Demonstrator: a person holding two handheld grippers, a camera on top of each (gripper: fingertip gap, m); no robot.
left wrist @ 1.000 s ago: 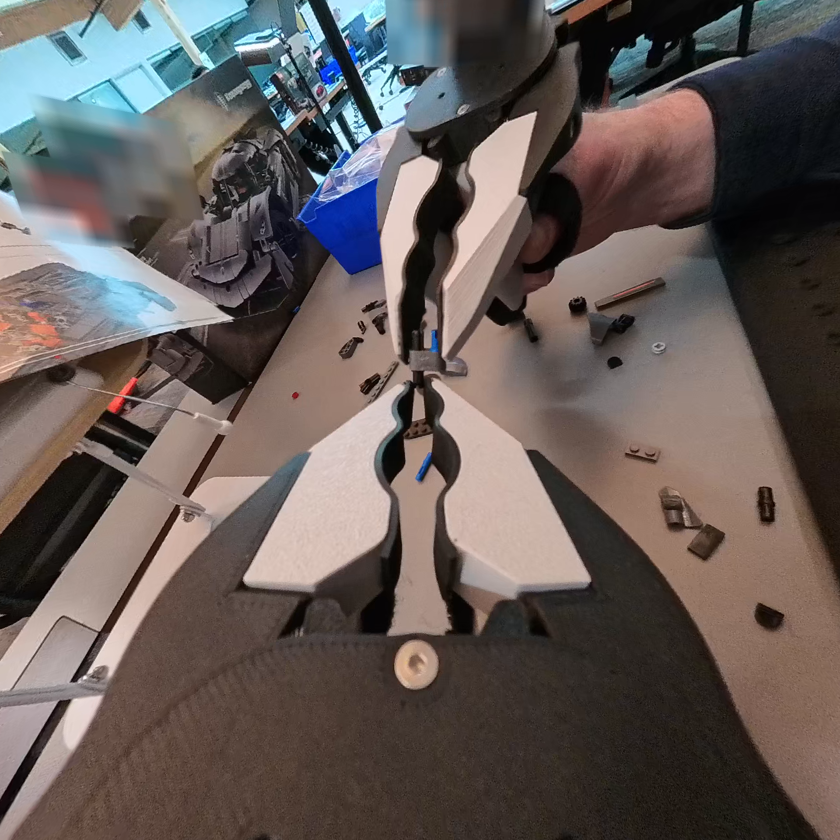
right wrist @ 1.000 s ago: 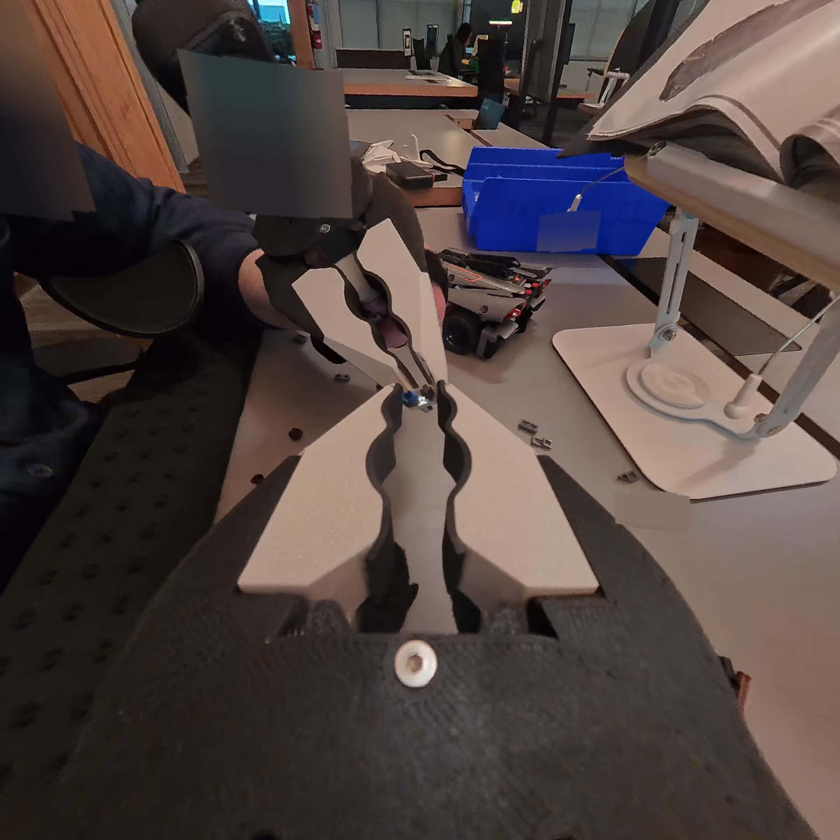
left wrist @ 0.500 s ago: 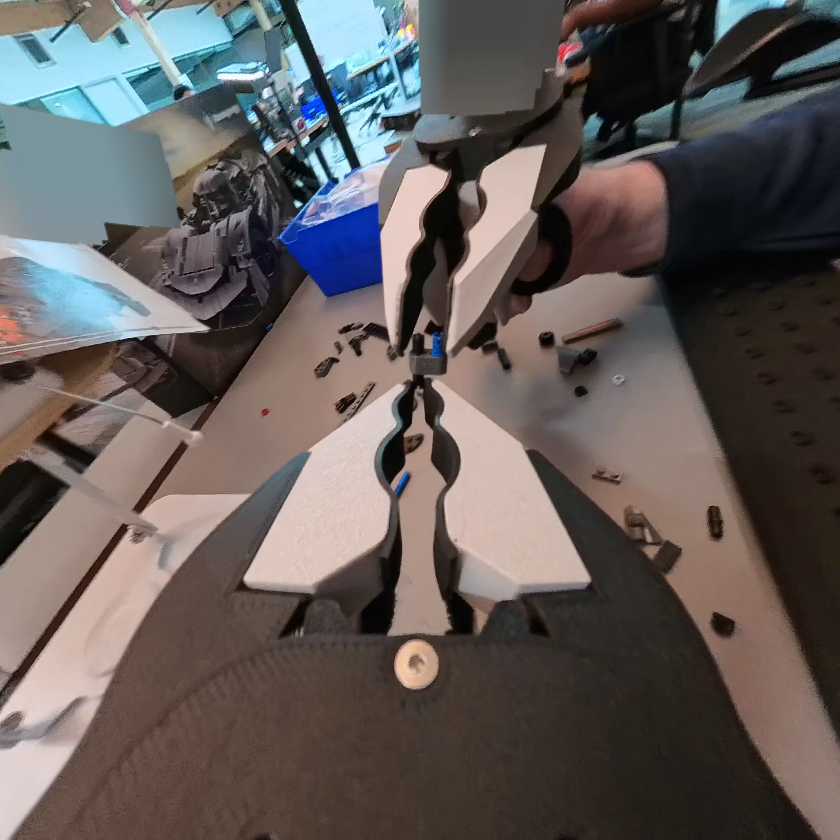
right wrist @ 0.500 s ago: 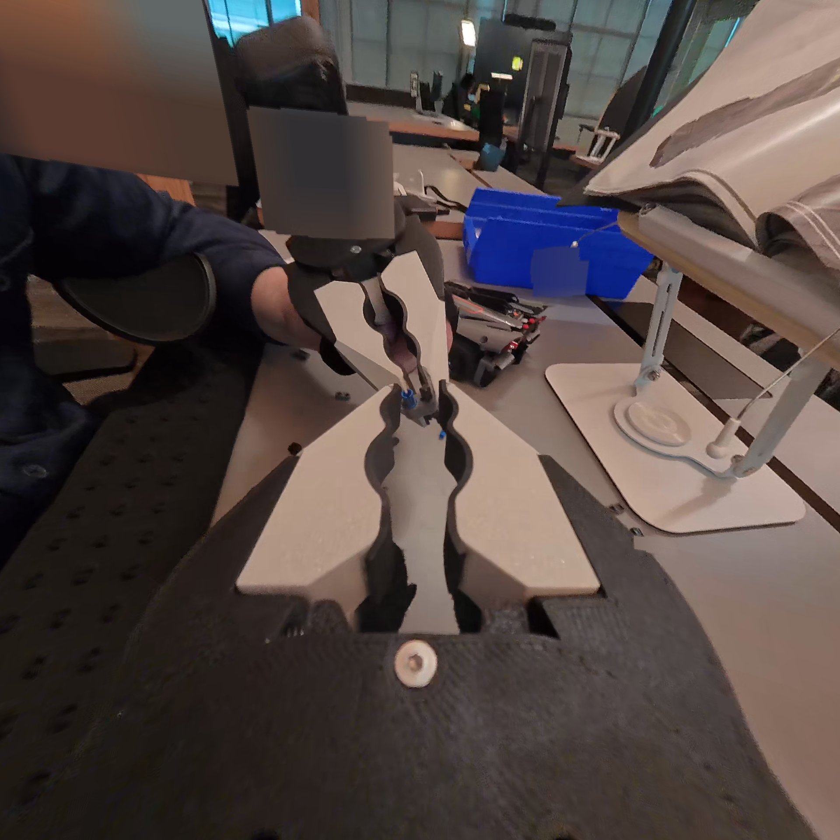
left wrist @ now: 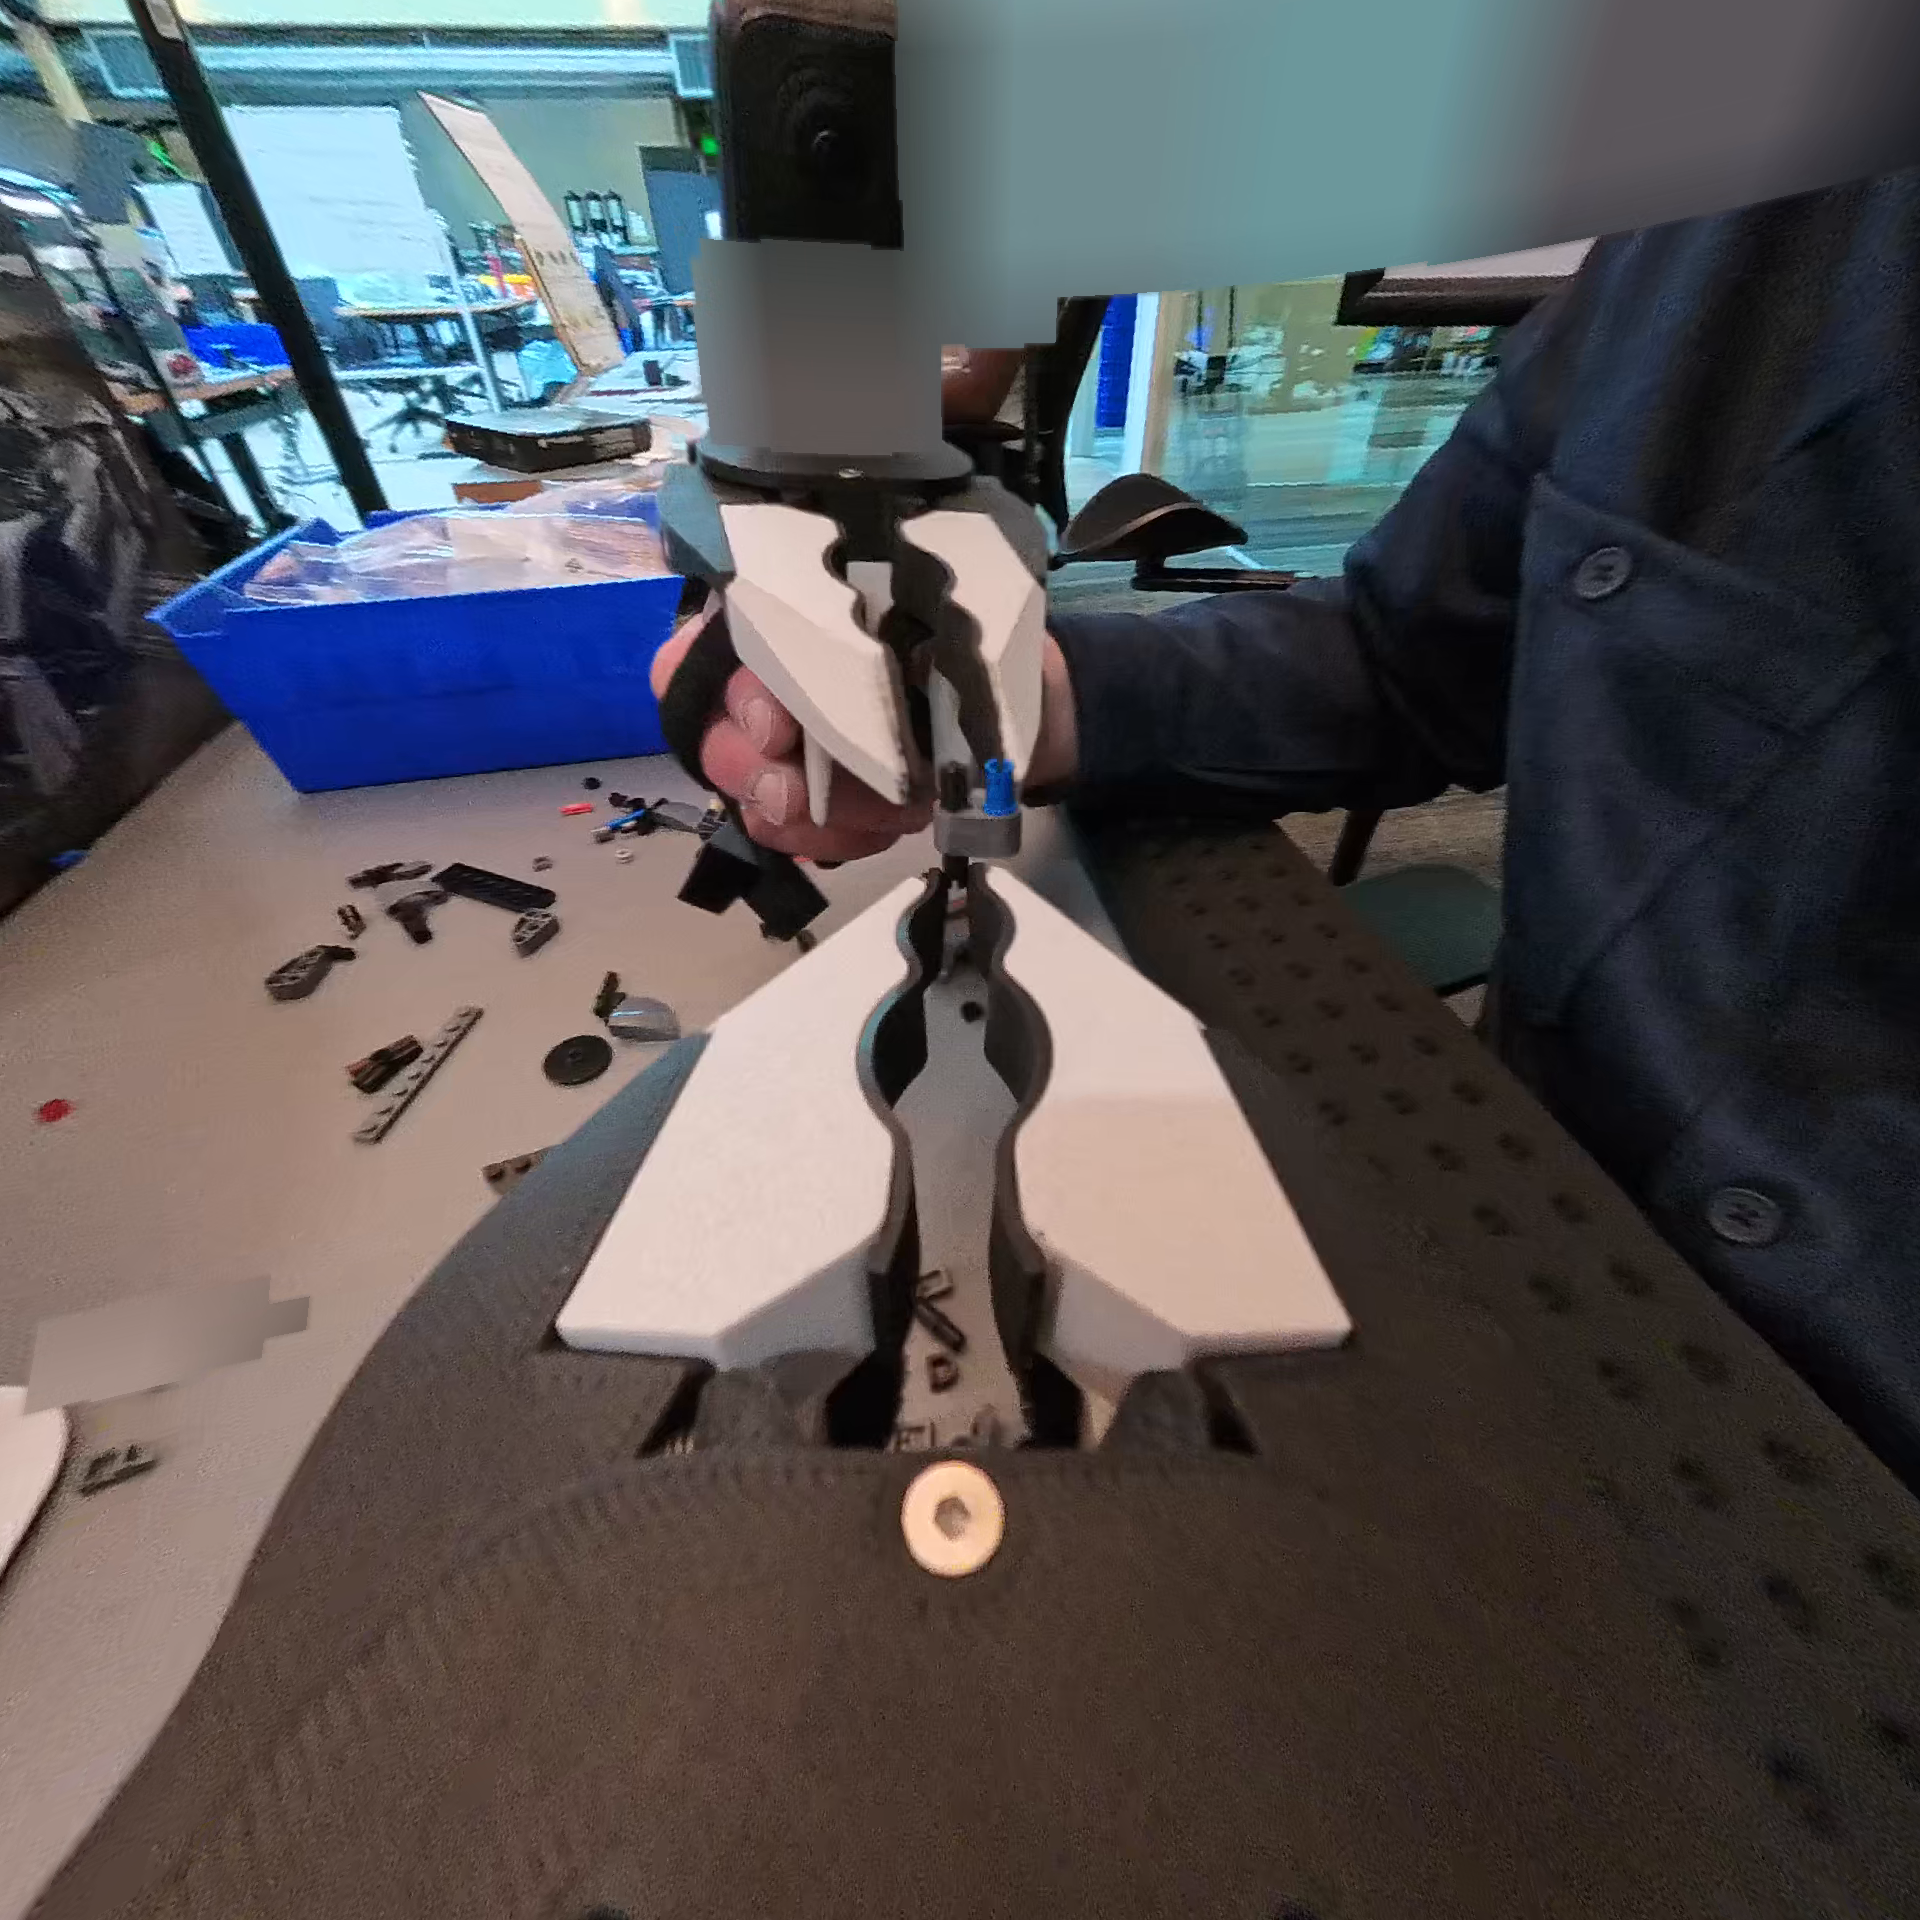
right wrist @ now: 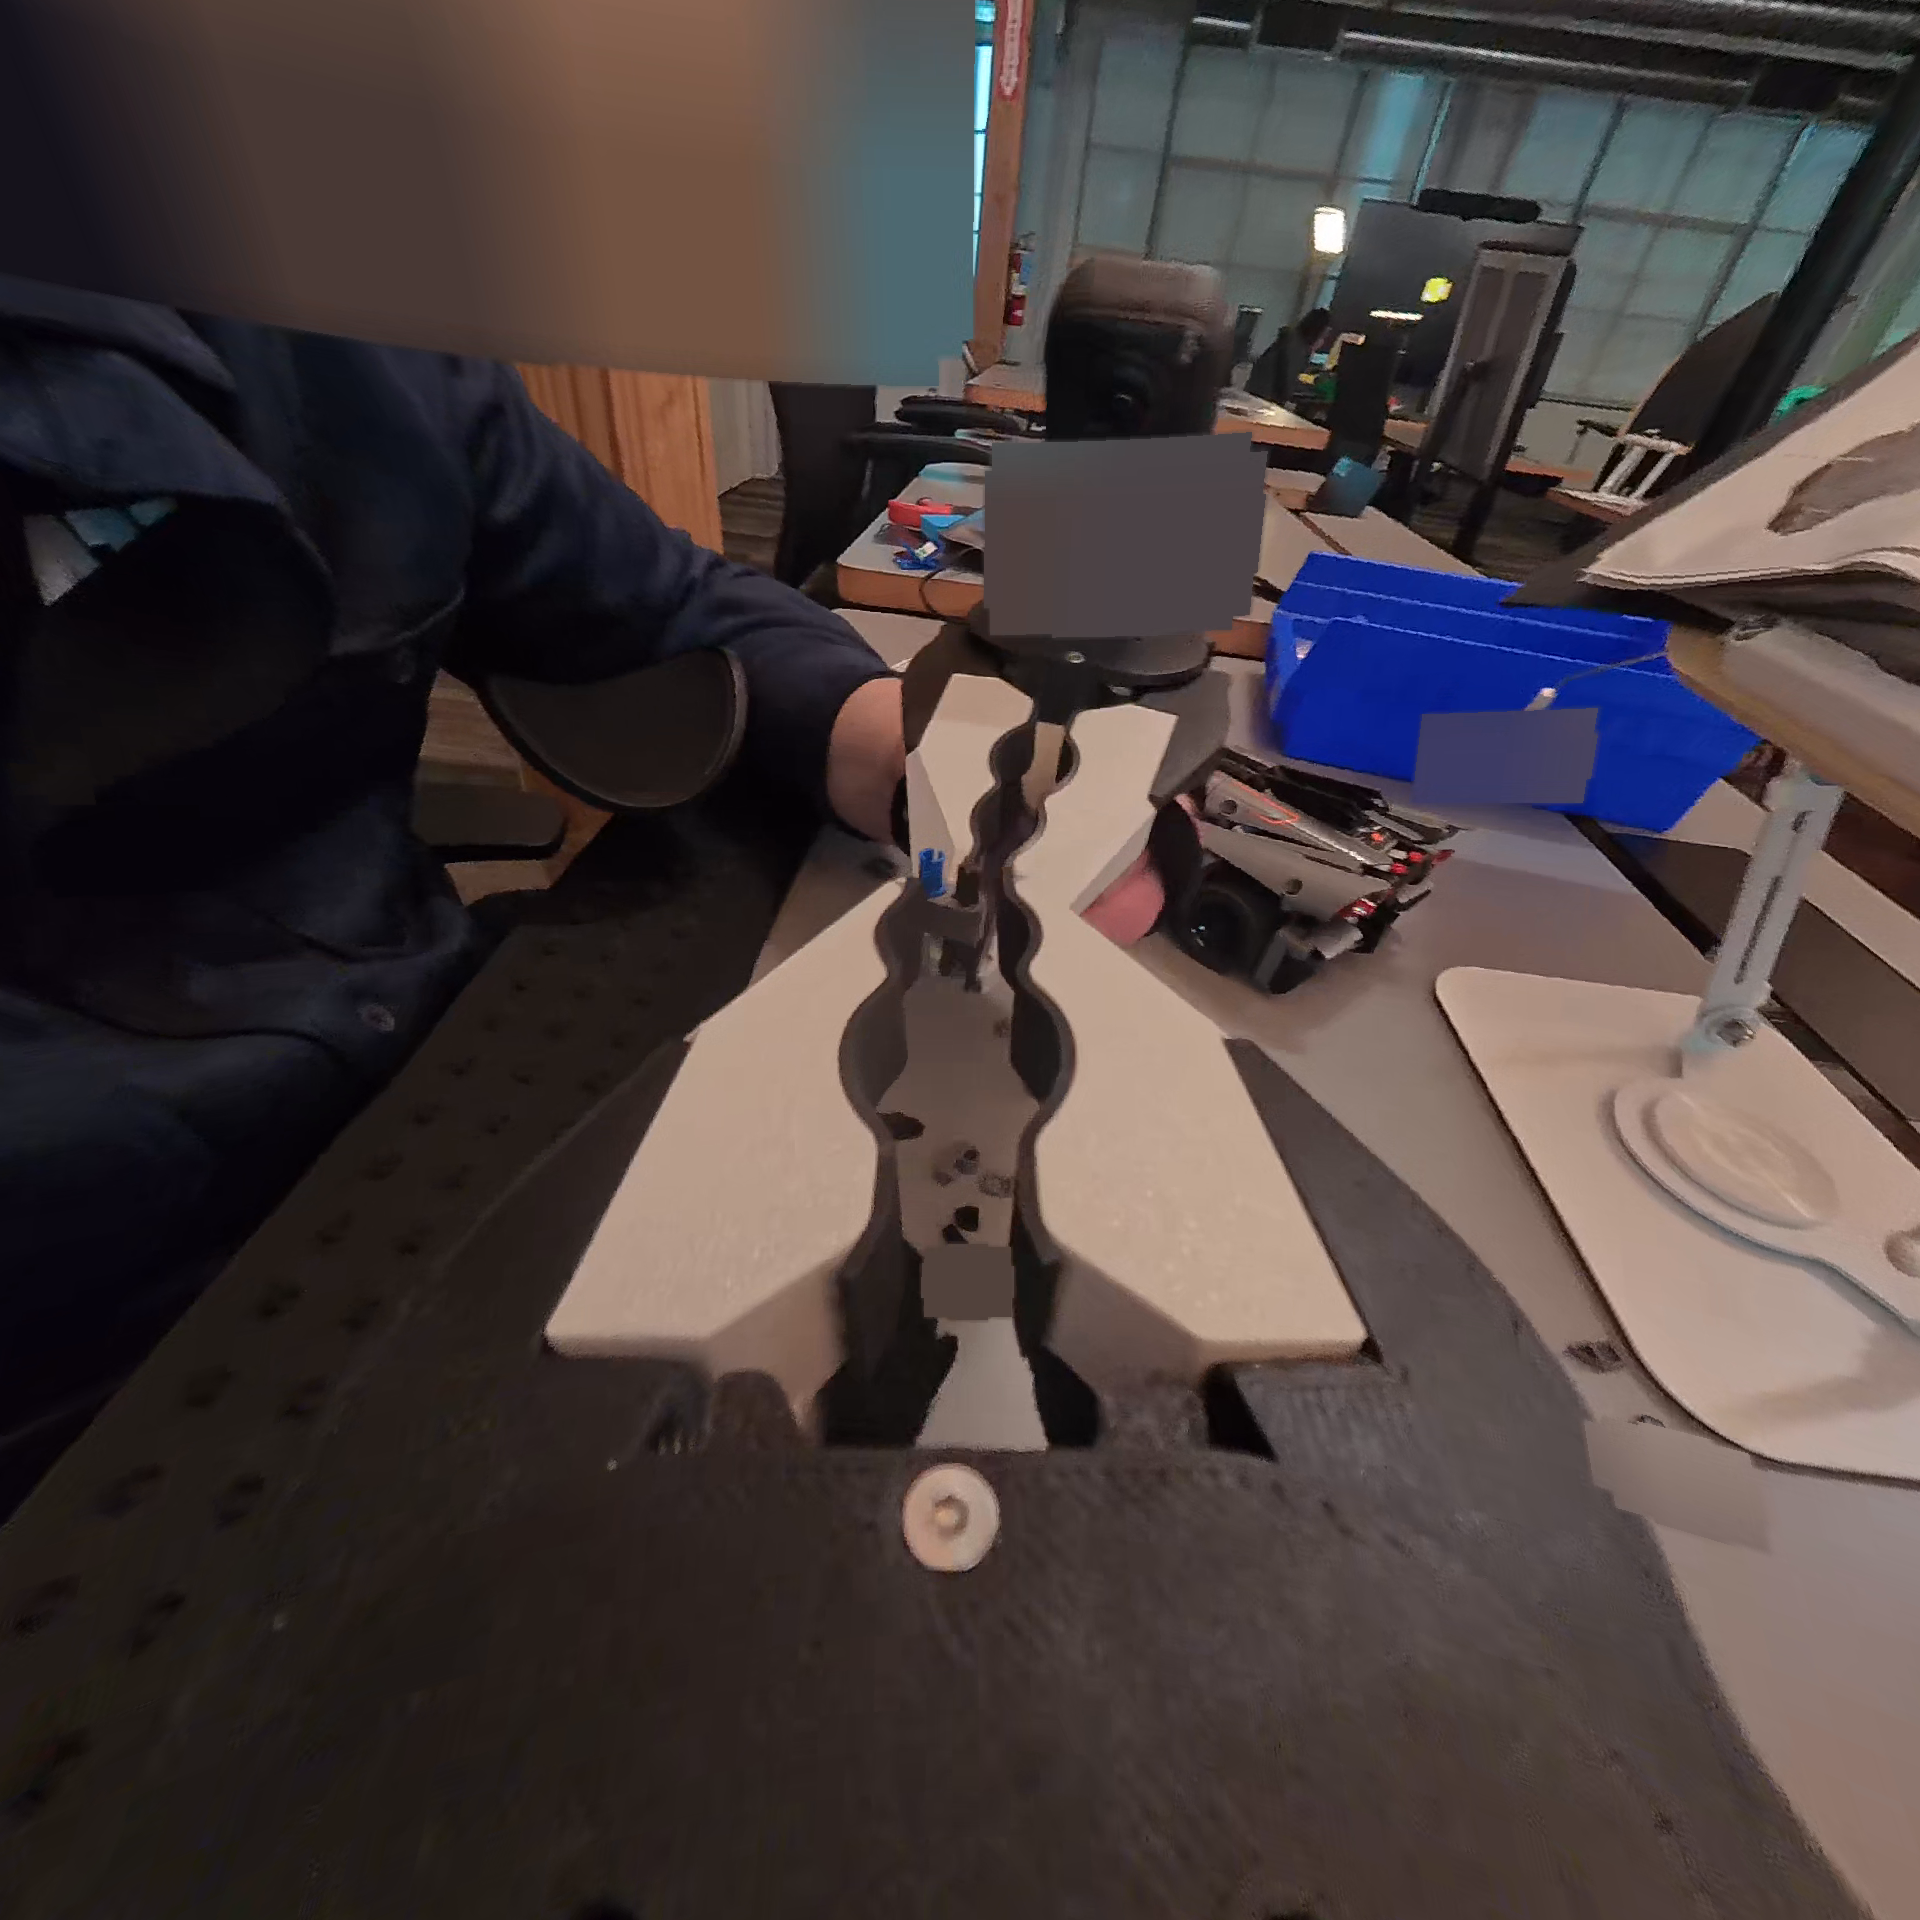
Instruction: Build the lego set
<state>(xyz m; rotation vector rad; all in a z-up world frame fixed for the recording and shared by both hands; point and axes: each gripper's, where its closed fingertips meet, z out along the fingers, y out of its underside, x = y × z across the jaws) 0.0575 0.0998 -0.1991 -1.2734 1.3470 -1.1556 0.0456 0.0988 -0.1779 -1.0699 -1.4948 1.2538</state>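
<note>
A small lego assembly, a grey connector (left wrist: pixel 977 831) with a blue pin (left wrist: pixel 997 781) standing in it and black pins, hangs in the air between both grippers. My left gripper (left wrist: pixel 954 883) is shut on its black lower pin from below. My right gripper (left wrist: pixel 925 795) comes down from above and is shut on its black upper pin. In the right wrist view my right gripper (right wrist: pixel 951 904) holds the grey connector (right wrist: pixel 948 920) with the blue pin (right wrist: pixel 932 871) at its left, tip to tip with the left gripper (right wrist: pixel 982 883). The contact points are partly hidden.
Loose dark lego pieces (left wrist: pixel 416 1060) lie on the grey table (left wrist: pixel 156 1039). A blue bin (left wrist: pixel 436 665) stands behind them. A partly built lego car (right wrist: pixel 1309 873) sits by the bin (right wrist: pixel 1455 686). A white stand base (right wrist: pixel 1662 1143) is at right. A black perforated mat (left wrist: pixel 1455 1039) borders the person's dark jacket. The grippers are tip to tip, or close to it.
Both grippers have risen and swung toward the person with the assembly still held between them. The table and loose pieces now lie lower and further off.
</note>
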